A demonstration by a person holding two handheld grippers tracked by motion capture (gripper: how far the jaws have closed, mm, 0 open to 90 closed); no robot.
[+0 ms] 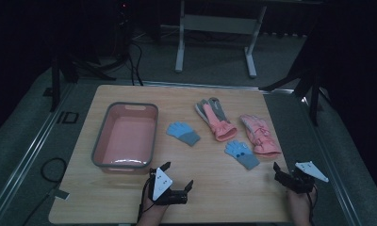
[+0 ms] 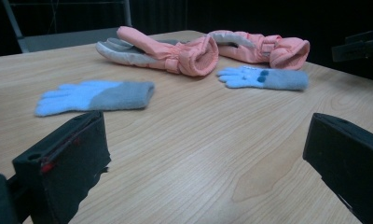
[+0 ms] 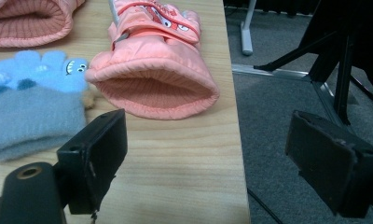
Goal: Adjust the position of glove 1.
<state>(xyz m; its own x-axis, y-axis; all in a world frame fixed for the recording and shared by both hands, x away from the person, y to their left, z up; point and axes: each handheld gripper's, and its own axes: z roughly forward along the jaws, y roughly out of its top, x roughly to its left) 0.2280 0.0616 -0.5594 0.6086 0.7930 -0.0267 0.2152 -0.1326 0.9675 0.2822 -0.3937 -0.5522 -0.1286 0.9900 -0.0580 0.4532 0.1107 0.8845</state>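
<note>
1. Left tongs [image 1: 177, 175] sit nearest, low over the front edge of the pale wooden counter [image 1: 224, 188], jaws spread wide with nothing between them. The left gripper view shows bare wood in the gap.
2. Far left: the pink plastic tub with a grey rim [image 1: 125, 135] stands empty, just beyond the left tongs. Risk: a forward sweep of that hand could clip the near rim and shove the tub.
3. Small blue knit glove with a grey cuff [image 1: 183, 133] lies flat, just right of the tub. Thin and limp; a shallow pinch would likely slide off the knit or scrape wood.
4. Pink padded mitten with a grey palm [image 1: 215, 120] sits mid-counter, farther back. Bulky; the jaws may catch only a fold, and it could sag and drop short of the tub.
5. Second blue knit glove with dark dots [image 1: 241, 154] lies touching the second pink padded mitten [image 1: 260, 135]. Risk: gripping one drags the other along.
6. Right tongs [image 1: 290, 176] hover at the counter's right front corner, jaws fully apart and empty, with one jaw out past the edge over the grey floor [image 3: 287, 93]. A nudge outward could push that mitten off the counter.
</note>
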